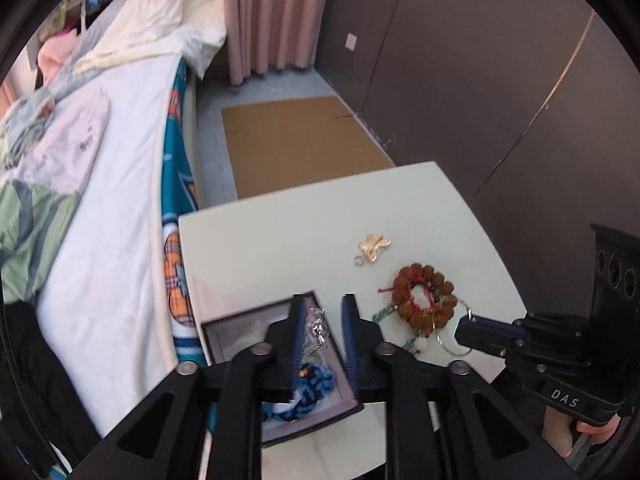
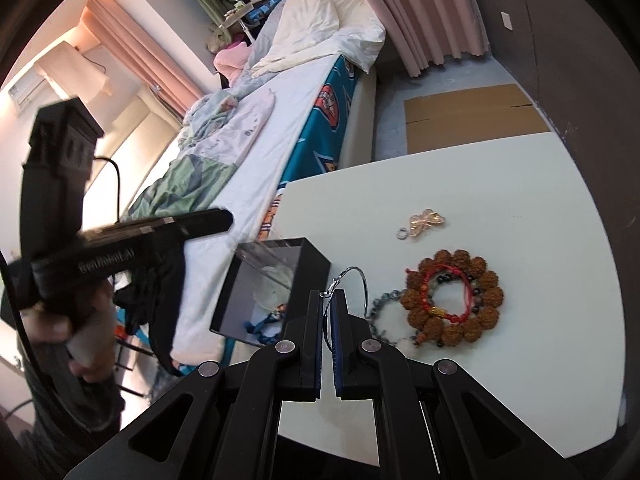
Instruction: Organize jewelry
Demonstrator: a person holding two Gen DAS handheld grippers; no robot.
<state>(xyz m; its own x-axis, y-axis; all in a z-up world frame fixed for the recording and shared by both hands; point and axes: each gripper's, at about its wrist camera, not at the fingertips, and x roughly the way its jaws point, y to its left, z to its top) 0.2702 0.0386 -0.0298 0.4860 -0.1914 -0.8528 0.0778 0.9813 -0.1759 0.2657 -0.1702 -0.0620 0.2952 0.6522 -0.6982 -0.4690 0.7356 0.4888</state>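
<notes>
Right gripper (image 2: pixel 328 300), seen from its own camera: jaws nearly closed, pinching the clasp end of a thin silver hoop (image 2: pixel 354 286); the hoop's ring arcs up and to the right beyond the fingertips, above the white table (image 2: pixel 520 208); in the left wrist view the same gripper (image 1: pixel 466 326) enters from the right, its tip meeting the hoop (image 1: pixel 452 340) at the edge of the bead pile.

Left gripper (image 1: pixel 322 306): jaws open to a moderate gap and holding nothing; the fingers stand over the open box (image 1: pixel 240 324), one above its interior, the other just past its right wall; between and below them, inside the box, lie a silver piece (image 1: pixel 316 330) and a blue braided cord (image 1: pixel 310 390); in the right wrist view this gripper (image 2: pixel 224 220) appears blurred at left, above the box (image 2: pixel 308 256).

Jewellery on the table, outside the box: a brown bead bracelet (image 2: pixel 454 294) with a red cord bracelet (image 2: pixel 450 284) lying inside its ring; a grey bead strand (image 2: pixel 380 312) touching its left side, just right of the right gripper's fingers; farther back, a gold ornament (image 2: pixel 426 220) with a small silver ring (image 2: pixel 401 234) beside it, well apart from both grippers.
</notes>
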